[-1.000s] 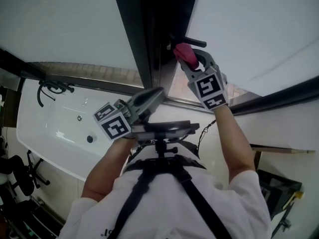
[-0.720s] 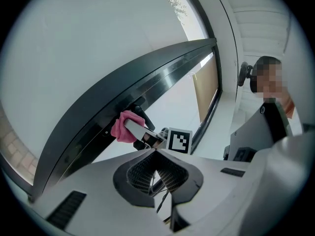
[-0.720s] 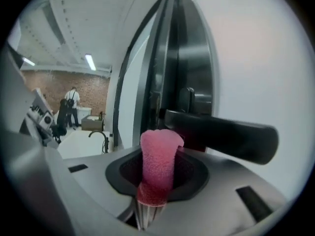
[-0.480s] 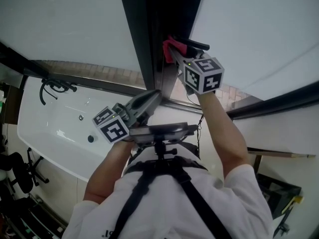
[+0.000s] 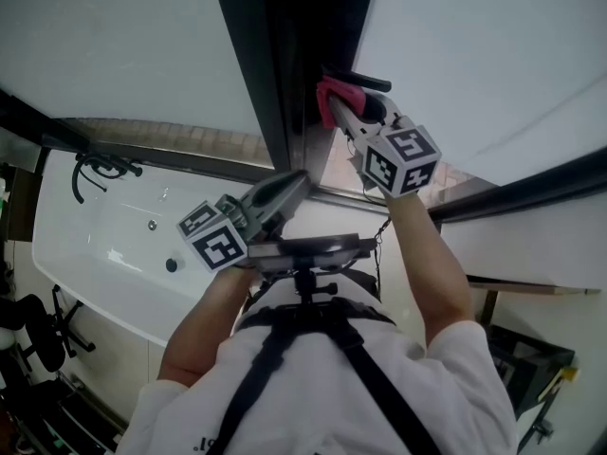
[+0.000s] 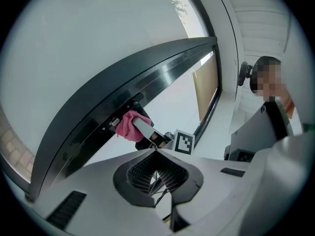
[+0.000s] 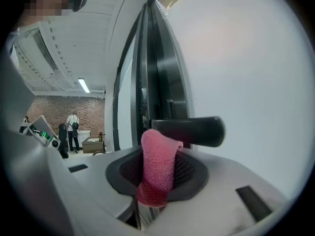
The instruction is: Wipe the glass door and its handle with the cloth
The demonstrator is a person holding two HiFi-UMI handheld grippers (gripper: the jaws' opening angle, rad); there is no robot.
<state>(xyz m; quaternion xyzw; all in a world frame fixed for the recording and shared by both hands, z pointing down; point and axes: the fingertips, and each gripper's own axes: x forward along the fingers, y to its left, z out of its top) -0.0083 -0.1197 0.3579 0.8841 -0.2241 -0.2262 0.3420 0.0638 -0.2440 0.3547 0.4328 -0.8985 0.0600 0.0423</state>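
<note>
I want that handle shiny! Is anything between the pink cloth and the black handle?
No, nothing visible is in the way. The pink cloth, clamped in the right gripper, reaches right up to the black handle.

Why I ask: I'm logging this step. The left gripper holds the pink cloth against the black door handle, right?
No: the right gripper holds the pink cloth against the black door handle; the right gripper view shows it.
</note>
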